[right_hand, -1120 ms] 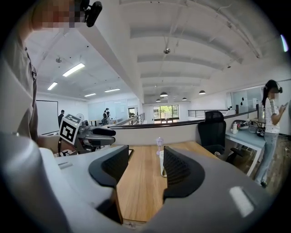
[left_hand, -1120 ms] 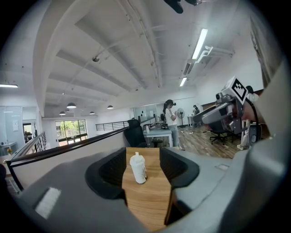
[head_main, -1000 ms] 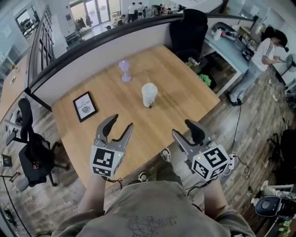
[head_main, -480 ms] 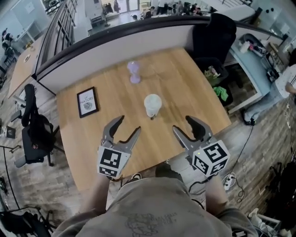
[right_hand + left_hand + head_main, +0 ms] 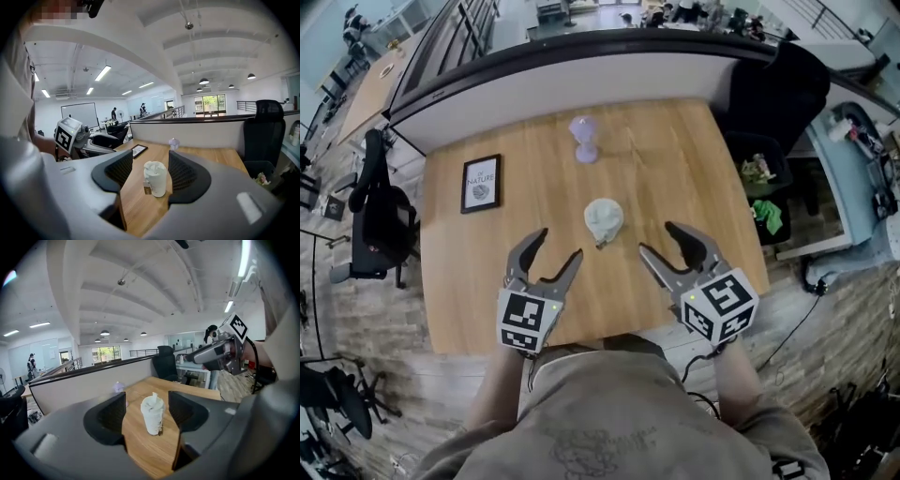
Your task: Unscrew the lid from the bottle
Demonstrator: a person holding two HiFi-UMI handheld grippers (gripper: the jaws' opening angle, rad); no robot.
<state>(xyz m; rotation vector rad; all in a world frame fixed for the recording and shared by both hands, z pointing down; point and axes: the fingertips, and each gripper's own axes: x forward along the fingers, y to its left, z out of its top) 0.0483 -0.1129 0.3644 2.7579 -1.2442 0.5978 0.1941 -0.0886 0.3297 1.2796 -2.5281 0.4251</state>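
Note:
A white bottle (image 5: 604, 220) with a white lid and a small hanging tag stands upright in the middle of the wooden table (image 5: 694, 159). My left gripper (image 5: 558, 246) hovers over the table just left of it and nearer to me. It is open with nothing between its jaws, which have just been opening wider. My right gripper (image 5: 658, 240) hovers just right of the bottle, also open and empty. Neither touches the bottle. In the left gripper view the bottle (image 5: 153, 413) shows beyond the jaws, and likewise in the right gripper view (image 5: 156, 178).
A small purple object (image 5: 584, 139) stands at the table's far side. A black-framed picture (image 5: 480, 183) lies at the far left. A low partition wall (image 5: 581, 75) runs behind the table. Black office chairs stand at the left (image 5: 384, 220) and at the right (image 5: 778, 89).
Both grippers have come forward over the table and now flank the bottle from the near side. The left jaws stand slightly wider than before.

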